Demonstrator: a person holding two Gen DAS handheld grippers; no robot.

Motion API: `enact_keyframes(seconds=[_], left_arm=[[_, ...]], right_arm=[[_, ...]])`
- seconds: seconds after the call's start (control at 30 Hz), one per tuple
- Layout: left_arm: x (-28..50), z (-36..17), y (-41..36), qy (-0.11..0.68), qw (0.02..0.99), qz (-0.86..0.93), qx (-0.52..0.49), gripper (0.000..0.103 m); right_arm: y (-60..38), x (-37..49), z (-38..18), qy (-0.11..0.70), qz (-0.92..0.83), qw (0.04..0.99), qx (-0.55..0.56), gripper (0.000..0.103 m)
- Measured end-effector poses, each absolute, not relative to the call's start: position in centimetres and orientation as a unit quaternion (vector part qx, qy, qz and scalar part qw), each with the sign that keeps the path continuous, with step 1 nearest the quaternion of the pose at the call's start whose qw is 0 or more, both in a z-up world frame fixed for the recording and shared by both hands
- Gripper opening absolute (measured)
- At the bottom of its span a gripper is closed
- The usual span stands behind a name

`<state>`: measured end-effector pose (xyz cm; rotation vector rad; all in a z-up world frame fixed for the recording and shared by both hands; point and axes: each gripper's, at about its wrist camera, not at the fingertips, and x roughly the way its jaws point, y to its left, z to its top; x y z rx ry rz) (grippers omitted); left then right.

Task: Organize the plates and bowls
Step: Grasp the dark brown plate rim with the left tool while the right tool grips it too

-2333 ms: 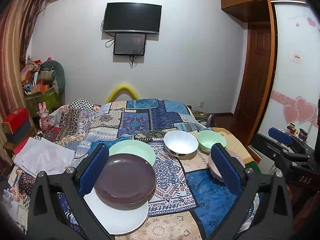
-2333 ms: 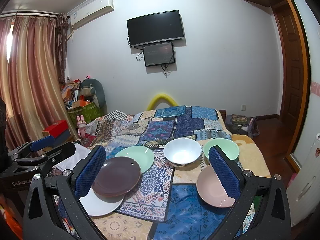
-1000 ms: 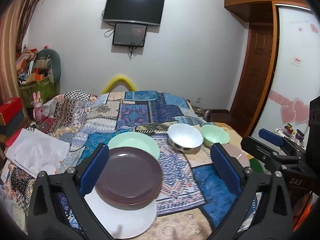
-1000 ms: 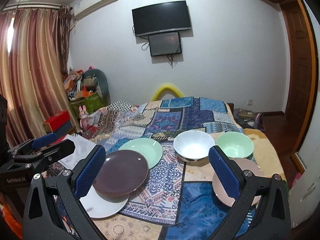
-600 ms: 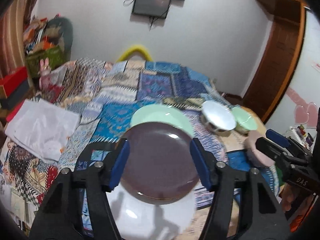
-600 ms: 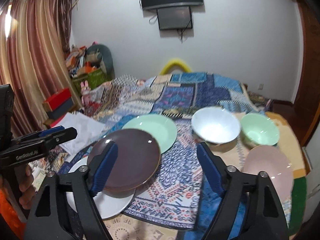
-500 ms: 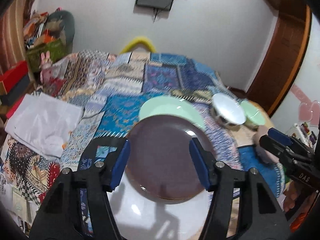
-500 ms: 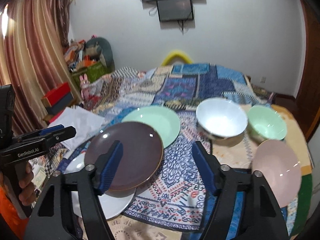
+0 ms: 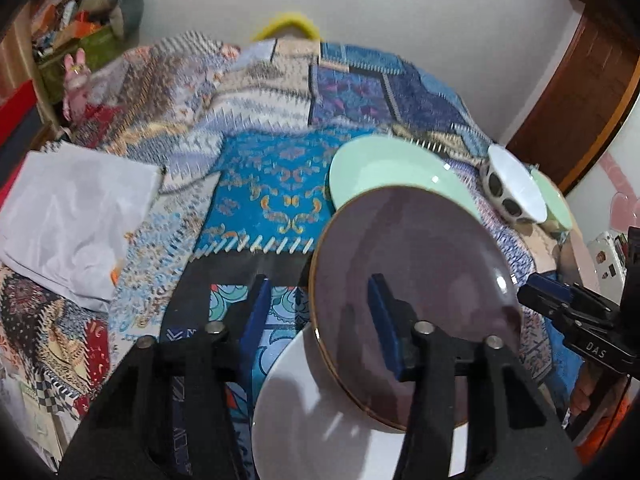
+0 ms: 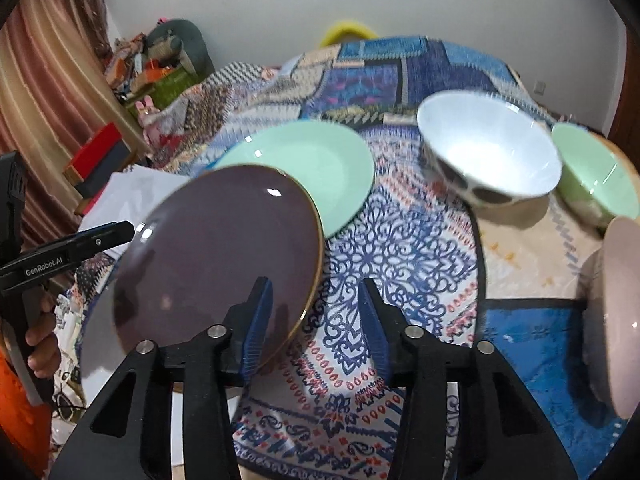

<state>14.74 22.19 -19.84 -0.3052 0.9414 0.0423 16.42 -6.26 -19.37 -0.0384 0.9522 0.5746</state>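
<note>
A dark purple plate [image 9: 412,280] rests partly on a white plate [image 9: 320,412] and leans against a mint green plate [image 9: 384,168]. My left gripper [image 9: 316,312] is open and straddles the purple plate's left rim. My right gripper [image 10: 316,312] is open and straddles the purple plate's [image 10: 216,256] right rim. A white bowl [image 10: 488,152], a green bowl [image 10: 592,172] and a pink plate [image 10: 620,312] lie to the right.
Everything lies on a patchwork quilt [image 10: 400,248] over a bed. A white folded bag [image 9: 68,216] lies at the left. Boxes and clutter [image 10: 100,156] stand at the far left by the curtain.
Both grippers have dropped close to the purple plate and their jaws have narrowed. They now sit at its opposite rims.
</note>
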Motion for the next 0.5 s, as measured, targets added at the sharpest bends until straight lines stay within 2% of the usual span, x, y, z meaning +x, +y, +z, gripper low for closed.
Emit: enact_keyframes(seconds=[0.1,0.37,0.5], left_arm=[[15.3,-21.0,22.4,0.470,0.870,0.010,-0.153,0.032],[15.9,-21.7,22.1,0.475,0.865,-0.017,-0.164,0.020],[16.3,-21.6,22.1,0.480,0.862,-0.022,-0.159,0.020]], right_arm=[[-6.2,16.8,-20.2,0.465,0.273,0.842,-0.012,0.035],[-5.9,17.5,-20.7,0.473,0.287,0.833,0.002,0.029],[-5.1,17.6,-20.8,0.474,0.299,0.828,0.001,0.024]])
